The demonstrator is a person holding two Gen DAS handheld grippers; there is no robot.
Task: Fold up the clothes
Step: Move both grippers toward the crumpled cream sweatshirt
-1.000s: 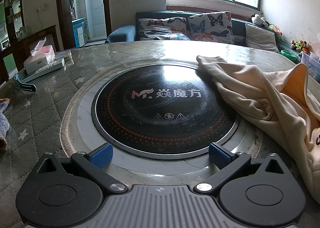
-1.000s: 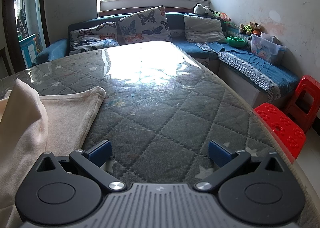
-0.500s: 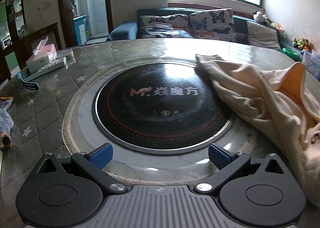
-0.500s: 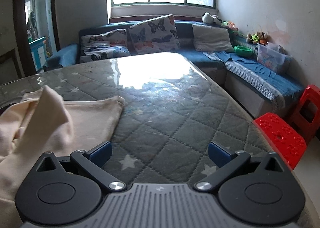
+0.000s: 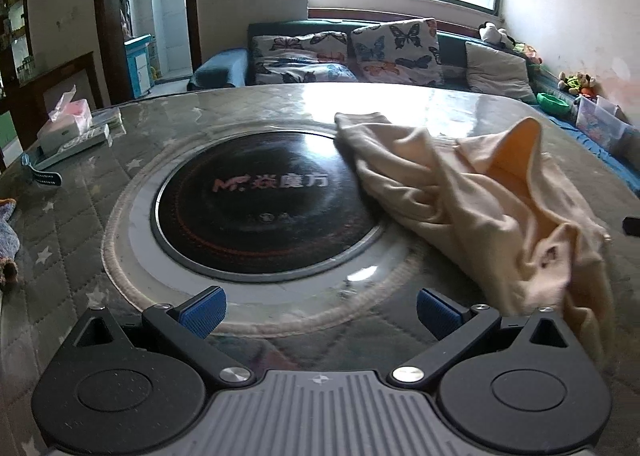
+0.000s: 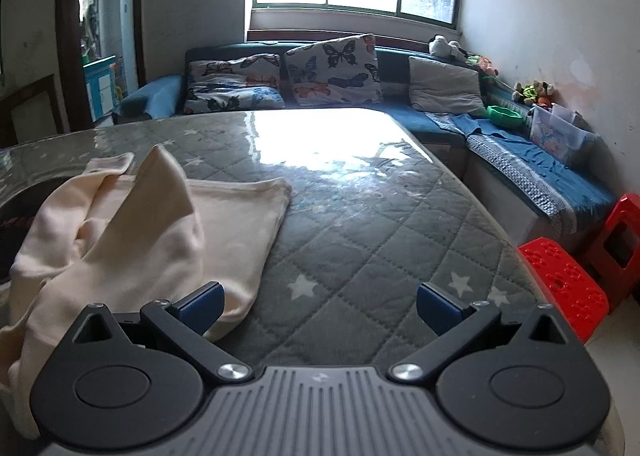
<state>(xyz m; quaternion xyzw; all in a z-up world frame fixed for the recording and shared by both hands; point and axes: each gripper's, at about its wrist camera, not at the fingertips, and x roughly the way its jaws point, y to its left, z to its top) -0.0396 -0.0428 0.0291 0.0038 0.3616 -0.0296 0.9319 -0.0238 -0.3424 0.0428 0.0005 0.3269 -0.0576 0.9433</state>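
Note:
A cream garment (image 5: 480,199) lies crumpled on the quilted table, at the right of the left wrist view, one end lapping onto the black round cooktop (image 5: 256,207). It also shows at the left of the right wrist view (image 6: 132,215), with a flat part spread toward the table's middle. My left gripper (image 5: 320,310) is open and empty, near the table's front edge, left of the garment. My right gripper (image 6: 320,308) is open and empty, its left finger just over the garment's near hem.
A tissue box (image 5: 66,123) and a remote (image 5: 76,147) lie at the table's far left. A knitted item (image 5: 8,240) sits at the left edge. A sofa with butterfly pillows (image 6: 332,71) is behind the table. Red stools (image 6: 568,284) stand right of it.
Both grippers have pulled back and risen, so more of the table and garment shows. The garment has bunched up more, with its edge drawn back off the cooktop.

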